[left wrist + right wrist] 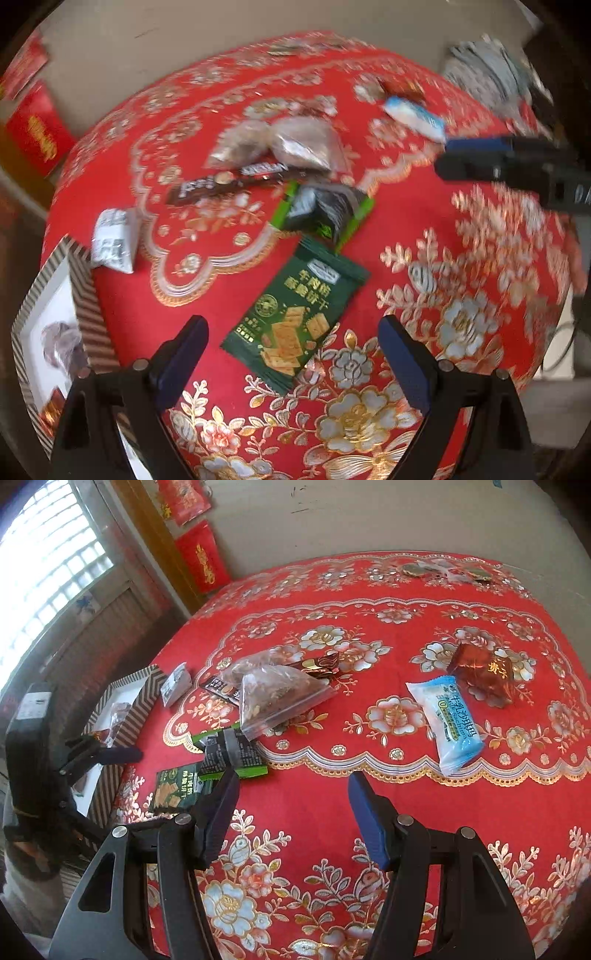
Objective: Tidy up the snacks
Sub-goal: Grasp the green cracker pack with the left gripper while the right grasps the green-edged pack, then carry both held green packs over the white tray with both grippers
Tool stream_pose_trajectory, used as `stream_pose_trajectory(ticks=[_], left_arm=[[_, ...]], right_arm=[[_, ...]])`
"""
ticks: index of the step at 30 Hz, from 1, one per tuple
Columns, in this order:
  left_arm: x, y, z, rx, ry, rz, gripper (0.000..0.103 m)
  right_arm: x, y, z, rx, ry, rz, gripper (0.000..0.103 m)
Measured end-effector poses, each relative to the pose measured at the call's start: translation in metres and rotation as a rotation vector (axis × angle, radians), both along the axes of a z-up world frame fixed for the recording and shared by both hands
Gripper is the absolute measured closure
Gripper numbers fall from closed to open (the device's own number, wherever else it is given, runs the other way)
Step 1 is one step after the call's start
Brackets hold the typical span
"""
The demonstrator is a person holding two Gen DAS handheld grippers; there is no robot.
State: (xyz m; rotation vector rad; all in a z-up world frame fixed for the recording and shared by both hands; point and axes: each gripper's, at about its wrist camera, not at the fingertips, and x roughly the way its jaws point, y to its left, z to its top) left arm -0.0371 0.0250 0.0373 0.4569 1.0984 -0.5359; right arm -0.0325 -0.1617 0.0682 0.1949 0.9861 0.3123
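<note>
Setting: round table under a red tablecloth with gold-and-silver flowers (pixel 369 782); loose snack packets scattered across it.
Container: shallow white-floored box with brown-and-cream zigzag rim (pixel 83 291), at the table edge, already holding a few wrapped sweets.
Nearest target: flat dark-green biscuit sachet with printed crackers (pixel 295 317), lying on the cloth just ahead of the left gripper (pixel 293 336), between the lines of its two fingers.
Adjacent items: crumpled green-and-black foil packet (pixel 325 214) touching the sachet's far corner; long dark-brown bar wrapper (pixel 225 182); clear zip bag of brown pieces (pixel 273 698); small white-and-grey pouch (pixel 112 240) beside the box.
Far items: pale-blue pillow packet (pixel 448 720) and translucent amber wrapped sweet (pixel 480 674), near each other, ahead of the right gripper (pixel 293 795).
Left gripper state: jaws spread wide, nothing between the pads, no contact with cloth or sachet visible.
Right gripper state: jaws parted about halfway, empty, hovering above bare cloth.
Risk 1: thin flat sachet likely to slide or buckle under closing pads; cause, no raised edge to pinch.
Risk 2: foil packet dragged along; cause, contact at the sachet's corner.
Risk 3: cloth pinched and bunched, shifting neighbours; cause, descent too deep.
Risk 4: poor aim; cause, motion blur in the left view.
</note>
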Motion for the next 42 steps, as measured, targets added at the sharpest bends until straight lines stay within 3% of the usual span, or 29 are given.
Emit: stream_pose_trajectory(ticks=[6,14,15,17,19,23,25,27,28,30,32,42], left_arm=[[0.005,-0.012,-0.018,0.045,0.035,-0.102,0.008],[0.021,-0.008,-0.022,-0.014,0.076,-0.145,0.008],[0.021,-0.008,-0.022,-0.015,0.075,-0.155,0.008],[0.022,-0.008,-0.022,-0.017,0.073,-0.170,0.008],[0.023,-0.007,-0.022,-0.020,0.071,-0.178,0.008],[0.021,-0.004,-0.021,-0.033,0.061,-0.182,0.008],[0.022,-0.003,-0.021,-0.035,0.060,-0.170,0.009],[0.022,-0.002,-0.019,-0.038,0.055,-0.158,0.018],[0.022,-0.001,-0.017,-0.042,0.050,-0.148,0.023],[0.022,0.002,-0.013,-0.047,0.045,-0.138,0.049],[0.019,0.003,-0.012,-0.044,0.044,-0.127,0.051],[-0.004,0.010,-0.003,-0.074,0.003,-0.023,0.059]], right_arm=[[0.009,0.020,-0.003,-0.012,0.018,0.029,0.041],[0.044,0.061,-0.024,-0.032,0.092,0.090,0.041],[0.048,0.065,-0.027,-0.029,0.098,0.097,0.031],[0.057,0.072,-0.032,-0.047,0.112,0.097,0.027],[0.063,0.080,-0.037,-0.107,0.117,0.108,0.027],[0.065,0.084,-0.039,-0.127,0.092,0.135,0.027],[0.059,0.083,-0.039,-0.139,0.071,0.140,0.034],[0.054,0.083,-0.038,-0.183,0.061,0.145,0.053],[0.052,0.081,-0.038,-0.187,0.062,0.147,0.054],[0.044,0.076,-0.038,-0.189,0.061,0.153,0.056],[0.037,0.071,-0.037,-0.213,0.050,0.145,0.057],[0.000,0.045,-0.025,-0.145,0.024,0.111,0.057]])
